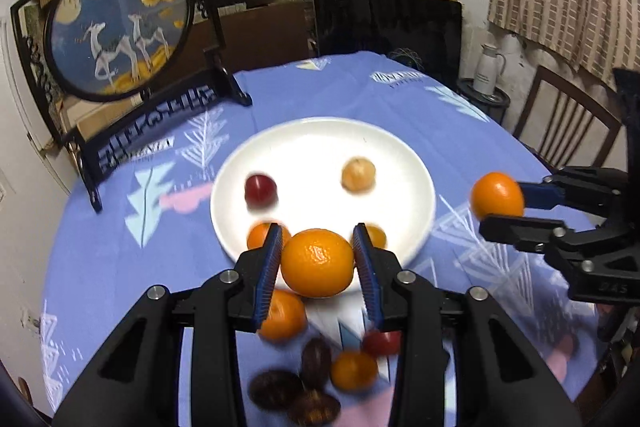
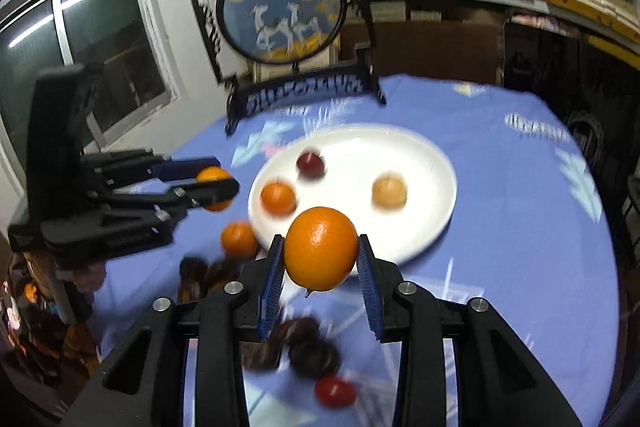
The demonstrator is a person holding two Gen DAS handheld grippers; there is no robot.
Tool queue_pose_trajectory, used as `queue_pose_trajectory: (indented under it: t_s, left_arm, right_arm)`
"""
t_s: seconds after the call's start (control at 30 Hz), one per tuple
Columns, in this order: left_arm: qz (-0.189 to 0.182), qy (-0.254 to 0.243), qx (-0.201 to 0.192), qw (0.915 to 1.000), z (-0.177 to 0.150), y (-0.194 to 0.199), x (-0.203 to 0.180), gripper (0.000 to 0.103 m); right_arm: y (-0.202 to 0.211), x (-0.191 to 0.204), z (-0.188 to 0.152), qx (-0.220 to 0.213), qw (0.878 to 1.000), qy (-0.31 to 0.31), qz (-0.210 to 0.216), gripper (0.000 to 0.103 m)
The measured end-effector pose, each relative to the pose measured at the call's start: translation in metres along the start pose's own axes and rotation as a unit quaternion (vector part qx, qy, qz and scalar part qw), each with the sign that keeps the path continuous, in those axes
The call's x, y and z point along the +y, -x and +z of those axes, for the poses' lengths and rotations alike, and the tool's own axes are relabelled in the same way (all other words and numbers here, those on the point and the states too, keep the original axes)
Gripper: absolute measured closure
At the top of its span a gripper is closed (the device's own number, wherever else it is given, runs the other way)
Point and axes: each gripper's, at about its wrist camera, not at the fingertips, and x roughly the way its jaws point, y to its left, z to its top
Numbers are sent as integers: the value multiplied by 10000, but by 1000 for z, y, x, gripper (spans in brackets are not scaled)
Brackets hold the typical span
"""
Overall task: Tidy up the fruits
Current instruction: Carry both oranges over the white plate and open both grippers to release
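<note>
Left claw: the left claw [image 1: 318, 259] was seen clamped on an orange [image 1: 317, 263], held above the near rim of the white plate [image 1: 320, 139]; from the right wrist view the same claw [image 2: 216, 187] was seen left of the plate with its orange [image 2: 214, 175] partly hidden by the fingers.
Right claw: the right claw [image 2: 320, 259] was seen clamped on a second orange [image 2: 321, 248], held above the plate's near rim [image 2: 440, 167]; it [image 1: 502, 205] was also seen right of the plate with its fruit [image 1: 497, 195].
On the plate: a dark red fruit [image 1: 261, 189], a pale tan fruit [image 1: 359, 174] and a small orange [image 2: 278, 198] were seen well apart from one another.
Off the plate: another orange [image 1: 282, 315], a smaller one [image 1: 354, 371], a red fruit [image 1: 382, 342] and dark brown fruits [image 1: 294, 387] were seen on the worktop, on the near side of the plate.
Worktop: it was covered by a blue patterned cloth [image 1: 360, 95].
Beyond the plate: a round painted screen [image 1: 120, 23] in a black stand was seen at the far left.
</note>
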Motion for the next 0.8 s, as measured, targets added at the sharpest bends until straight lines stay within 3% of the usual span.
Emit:
queue_pose_trajectory:
  t_s: [0.3,0.8]
  left_arm:
    - [321,17,188,9993,36,-49,2,67]
    - [450,174,576,9972,50,-108,16,67]
  right_arm:
    - [-32,-23,46,-187,9998,-120,-7,67]
    - [-92,-40,66,92,9997,-222,-3,67]
